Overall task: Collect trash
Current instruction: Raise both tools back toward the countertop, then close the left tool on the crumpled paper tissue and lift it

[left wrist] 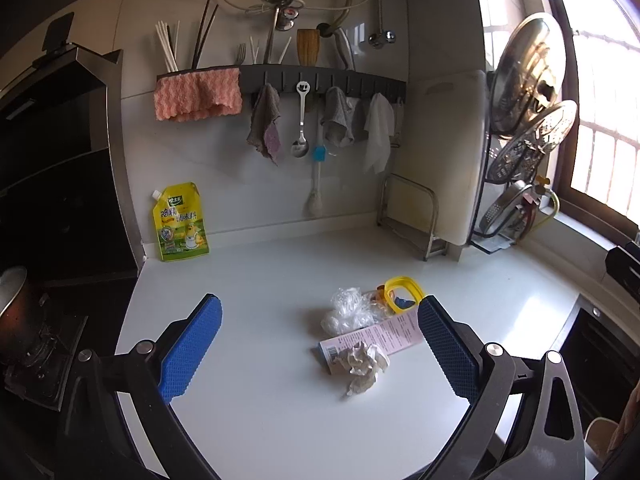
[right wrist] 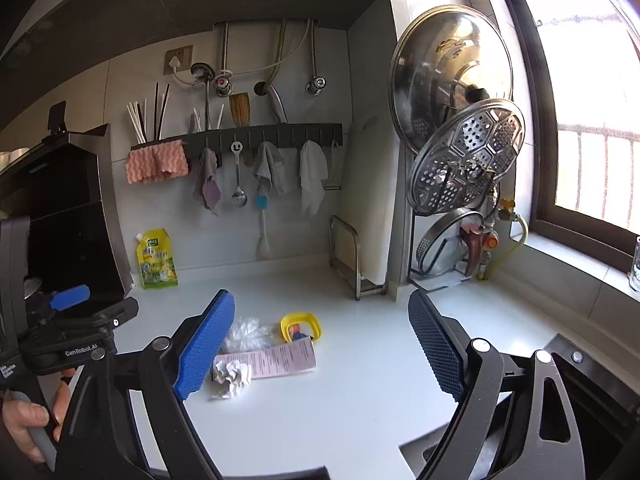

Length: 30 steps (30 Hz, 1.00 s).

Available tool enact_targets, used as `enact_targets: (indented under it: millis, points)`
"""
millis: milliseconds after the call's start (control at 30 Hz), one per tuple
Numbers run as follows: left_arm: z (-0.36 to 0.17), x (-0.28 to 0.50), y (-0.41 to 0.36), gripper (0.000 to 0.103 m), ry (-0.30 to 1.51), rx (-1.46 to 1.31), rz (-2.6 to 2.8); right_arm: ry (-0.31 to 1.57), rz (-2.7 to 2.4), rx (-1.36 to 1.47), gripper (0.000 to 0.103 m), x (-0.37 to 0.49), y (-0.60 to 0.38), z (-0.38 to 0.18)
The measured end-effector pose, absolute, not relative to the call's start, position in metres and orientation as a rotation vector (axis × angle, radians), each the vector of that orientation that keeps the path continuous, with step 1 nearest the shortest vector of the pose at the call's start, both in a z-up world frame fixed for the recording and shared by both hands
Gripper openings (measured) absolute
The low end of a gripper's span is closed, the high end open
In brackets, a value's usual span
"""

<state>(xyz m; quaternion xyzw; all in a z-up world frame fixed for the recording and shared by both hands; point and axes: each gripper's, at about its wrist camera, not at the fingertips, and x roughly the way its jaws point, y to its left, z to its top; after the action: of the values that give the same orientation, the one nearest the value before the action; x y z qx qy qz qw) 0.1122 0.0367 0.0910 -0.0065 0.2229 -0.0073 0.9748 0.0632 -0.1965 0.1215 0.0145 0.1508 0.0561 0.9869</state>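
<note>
Where right fingers [right wrist: 208,344] intrude, pink leaflet [right wrist: 272,358] is partly hidden.

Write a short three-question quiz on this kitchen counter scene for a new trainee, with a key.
1. True or false: the left tongs are shut on the crumpled paper.
2. Multiple choice: what lies directly under the crumpled paper's far edge? A) the pink leaflet B) the yellow seasoning pouch C) the pink cloth
3. Fill in: the yellow ring-shaped plastic piece sits beside the clear crumpled ______ on the white counter.

Key
1. False: both the left tongs and the right tongs are open and hold nothing.
2. A
3. plastic wrap
</note>
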Motion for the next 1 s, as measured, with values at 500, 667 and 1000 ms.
enact_targets:
  millis: [500, 667, 1000]
  points:
    - [-0.035, 0.185, 0.008, 0.097, 0.725, -0.007, 0.025, 0.544, 0.106, 0.124, 0.085, 0.179, -0.215, 0.003]
    - [-0.05, 0.203, -0.006, 0.097, 0.752, 0.017, 0.039, 0.584, 0.096, 0.155, 0.085, 0.192, -0.229, -0.018]
    - [-0.068, 0.229, -0.015, 0.065, 0.801, 0.027, 0.043, 0.629, 0.101, 0.19, 0.085, 0.198, -0.238, -0.031]
